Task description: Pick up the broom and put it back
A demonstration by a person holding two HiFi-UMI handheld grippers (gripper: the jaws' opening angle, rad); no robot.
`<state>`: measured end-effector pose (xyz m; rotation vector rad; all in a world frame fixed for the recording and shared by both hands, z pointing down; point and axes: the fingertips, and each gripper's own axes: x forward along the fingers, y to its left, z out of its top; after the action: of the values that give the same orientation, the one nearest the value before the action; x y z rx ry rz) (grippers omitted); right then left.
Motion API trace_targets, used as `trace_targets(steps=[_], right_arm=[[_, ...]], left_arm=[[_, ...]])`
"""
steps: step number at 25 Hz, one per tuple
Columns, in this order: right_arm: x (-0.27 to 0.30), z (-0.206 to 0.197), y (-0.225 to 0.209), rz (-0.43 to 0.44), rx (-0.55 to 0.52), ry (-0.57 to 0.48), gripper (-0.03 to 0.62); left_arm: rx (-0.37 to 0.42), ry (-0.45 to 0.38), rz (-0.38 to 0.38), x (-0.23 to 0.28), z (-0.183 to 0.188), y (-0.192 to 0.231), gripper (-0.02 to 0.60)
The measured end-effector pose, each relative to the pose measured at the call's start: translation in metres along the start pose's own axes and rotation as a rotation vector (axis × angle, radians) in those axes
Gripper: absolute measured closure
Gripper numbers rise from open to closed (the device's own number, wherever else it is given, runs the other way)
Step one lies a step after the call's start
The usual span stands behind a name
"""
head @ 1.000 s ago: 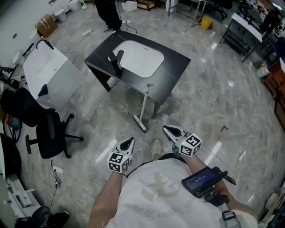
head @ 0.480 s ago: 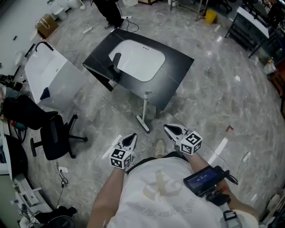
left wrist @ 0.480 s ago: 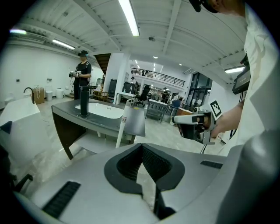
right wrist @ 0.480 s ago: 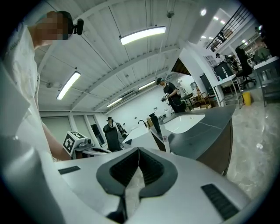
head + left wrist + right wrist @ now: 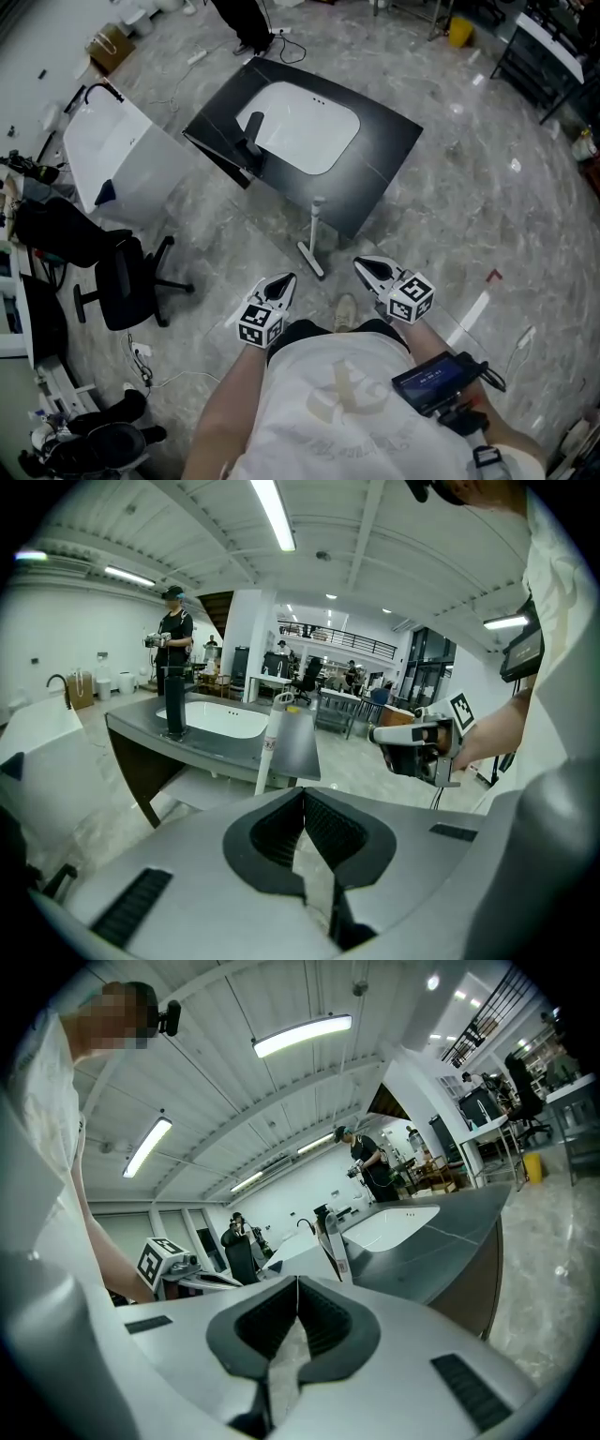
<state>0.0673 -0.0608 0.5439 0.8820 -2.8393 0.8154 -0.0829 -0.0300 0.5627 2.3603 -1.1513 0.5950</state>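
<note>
The broom [image 5: 314,236] stands upright on the floor, its white handle leaning on the front edge of the black counter [image 5: 394,150] and its head resting on the tiles. Both grippers hover a short way in front of it, touching nothing. My left gripper [image 5: 285,280] is below and left of the broom head, jaws shut and empty [image 5: 303,794]. The right gripper [image 5: 362,264] is to the broom's lower right, with its pads meeting and nothing between them [image 5: 297,1283]. The white handle [image 5: 270,747] shows ahead in the left gripper view and further off [image 5: 334,1239] in the right gripper view.
The counter carries a white sink [image 5: 302,129] and a black faucet [image 5: 251,141]. A white bathtub [image 5: 105,157] and a black office chair [image 5: 120,281] are at left, with cables [image 5: 141,361] on the floor. A person [image 5: 244,21] stands beyond the counter. White tape [image 5: 474,309] marks the floor at right.
Both grippers and the camera have moved forward toward the broom and counter, which now sit closer. The jaws stayed shut and the broom has not moved.
</note>
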Motion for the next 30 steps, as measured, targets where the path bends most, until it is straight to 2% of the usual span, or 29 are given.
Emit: trace_targets(steps=[7, 17, 30], right_arm=[[-0.001, 0.000, -0.005, -0.005, 0.009, -0.003, 0.576], [0.003, 0.002, -0.014, -0.073, 0.020, 0.015, 0.576], [-0.002, -0.006, -0.035, -0.163, 0.045, 0.037, 0.576]], left_arm=[[0.018, 0.015, -0.005, 0.004, -0.002, 0.010, 0.569], [0.042, 0.053, -0.069, 0.037, -0.003, 0.032, 0.569], [0.061, 0.170, -0.126, 0.084, -0.038, 0.052, 0.568]])
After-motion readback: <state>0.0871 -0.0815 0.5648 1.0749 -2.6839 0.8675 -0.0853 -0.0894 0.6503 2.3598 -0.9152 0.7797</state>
